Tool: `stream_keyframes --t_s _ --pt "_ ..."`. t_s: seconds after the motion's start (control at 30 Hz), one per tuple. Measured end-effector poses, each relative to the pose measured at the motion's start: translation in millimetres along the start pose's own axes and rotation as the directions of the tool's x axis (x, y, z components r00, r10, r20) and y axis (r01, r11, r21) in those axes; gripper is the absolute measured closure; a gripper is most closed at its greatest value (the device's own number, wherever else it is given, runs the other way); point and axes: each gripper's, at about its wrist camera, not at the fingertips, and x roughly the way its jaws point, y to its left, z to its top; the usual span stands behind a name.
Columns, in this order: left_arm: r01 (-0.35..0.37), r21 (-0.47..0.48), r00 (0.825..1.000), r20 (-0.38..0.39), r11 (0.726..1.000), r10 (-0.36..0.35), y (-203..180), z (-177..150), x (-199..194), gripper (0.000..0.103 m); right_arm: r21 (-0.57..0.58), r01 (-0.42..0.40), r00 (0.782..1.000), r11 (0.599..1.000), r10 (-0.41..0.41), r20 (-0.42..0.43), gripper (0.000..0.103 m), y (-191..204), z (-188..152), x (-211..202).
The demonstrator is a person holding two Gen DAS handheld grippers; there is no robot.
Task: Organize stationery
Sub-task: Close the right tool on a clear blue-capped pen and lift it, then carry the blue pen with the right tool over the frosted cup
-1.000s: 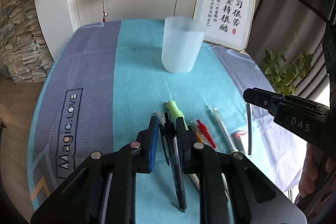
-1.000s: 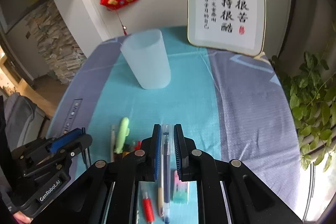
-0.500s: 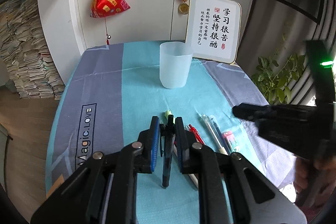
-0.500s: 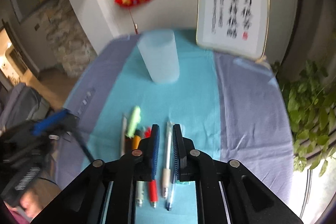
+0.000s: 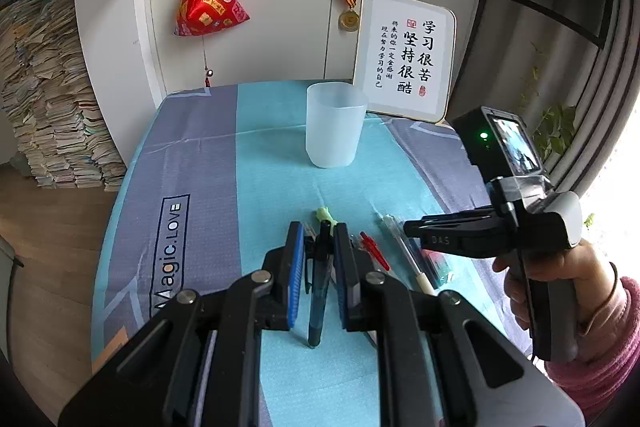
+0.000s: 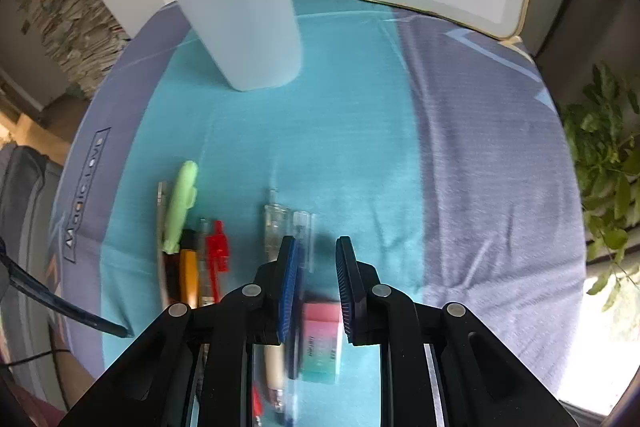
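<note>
Left gripper (image 5: 317,255): fingers clamp a dark pen (image 5: 319,287), lifted off the table (image 5: 208,163).
Right gripper (image 6: 316,287): fingers just parting (nothing gripped) over a clear pen (image 6: 301,231) and eraser (image 6: 320,343).
Cup (image 5: 335,125): upright, well beyond.

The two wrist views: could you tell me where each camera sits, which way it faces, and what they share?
Left wrist: sits behind the left gripper, facing across the table toward the frosted cup and wall; its jaws clamp a dark pen; the right gripper and the person's hand show at right.
Right wrist: sits behind the right gripper, tilted steeply down at loose pens and an eraser; its jaws, just opening, hold nothing.
Shared: cup, framed calligraphy, green pen, red pen.
</note>
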Motion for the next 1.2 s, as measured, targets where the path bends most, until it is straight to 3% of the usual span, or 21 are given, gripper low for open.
stream_keyframes --t_s 0.37,0.53,0.9,1.2 --pt "0.001 -0.005 1.000 -0.001 1.000 -0.001 1.3 0.0 0.1 0.090 -0.038 0.018 1.000 0.999 -0.018 0.008 0.090 13.6 9.3 7.0" --pt "-0.007 0.006 1.000 0.015 1.000 0.007 0.3 3.6 -5.1 0.090 -0.032 -0.010 0.992 0.999 0.014 0.125 0.090 16.8 4.7 -35.9" --pt "-0.017 0.020 0.998 0.058 1.000 0.016 -1.9 17.6 -14.2 0.090 -0.066 -0.046 0.933 0.997 0.067 0.355 0.090 31.4 -4.2 -125.2" --pt "-0.012 0.023 0.996 0.089 1.000 0.010 -0.8 50.8 -15.8 0.090 -0.087 -0.042 0.886 0.995 0.077 0.456 0.090 41.2 20.3 -158.0"
